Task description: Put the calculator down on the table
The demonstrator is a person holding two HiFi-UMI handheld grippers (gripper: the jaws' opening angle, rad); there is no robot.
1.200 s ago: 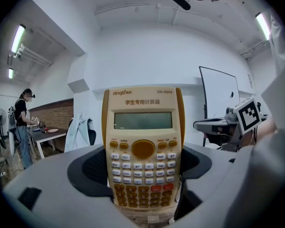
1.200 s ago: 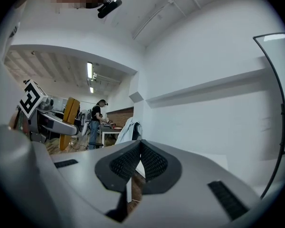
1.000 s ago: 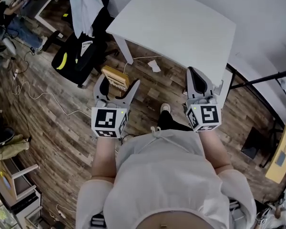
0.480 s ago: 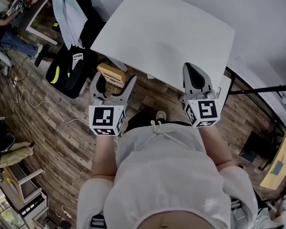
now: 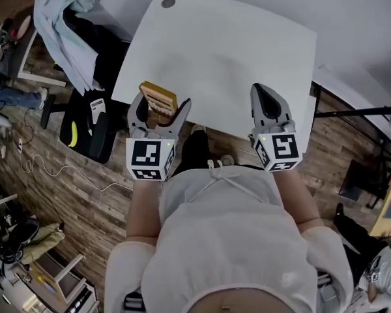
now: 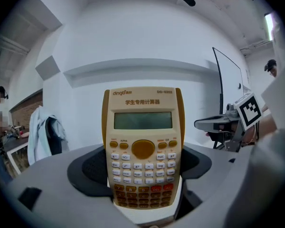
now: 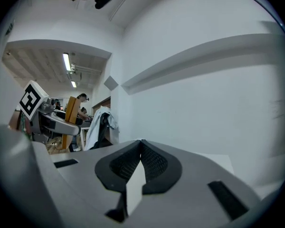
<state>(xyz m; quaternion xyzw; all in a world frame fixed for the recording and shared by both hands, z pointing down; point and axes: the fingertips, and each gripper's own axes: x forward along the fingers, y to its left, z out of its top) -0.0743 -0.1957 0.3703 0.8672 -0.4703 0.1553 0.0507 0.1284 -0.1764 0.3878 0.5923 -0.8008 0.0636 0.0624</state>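
A yellow calculator (image 5: 158, 100) with white keys stands upright between the jaws of my left gripper (image 5: 160, 112), which is shut on its lower end. In the left gripper view the calculator (image 6: 143, 148) faces the camera, screen up. It hangs over the near left edge of the white table (image 5: 234, 51). My right gripper (image 5: 268, 102) is over the table's near right edge, jaws pressed together with nothing between them, as the right gripper view (image 7: 141, 148) shows. The left gripper and calculator (image 7: 70, 109) appear at the left of that view.
A black office chair (image 5: 85, 119) draped with a light jacket (image 5: 58, 28) stands left of the table. A small round grommet (image 5: 168, 2) sits at the table's far left. White wall lies behind the table. A cable (image 5: 58, 171) runs over the wood floor.
I have stepped toward the table. Both grippers now reach over its near edge; a second ago they were over the floor. The calculator stays held in the left gripper.
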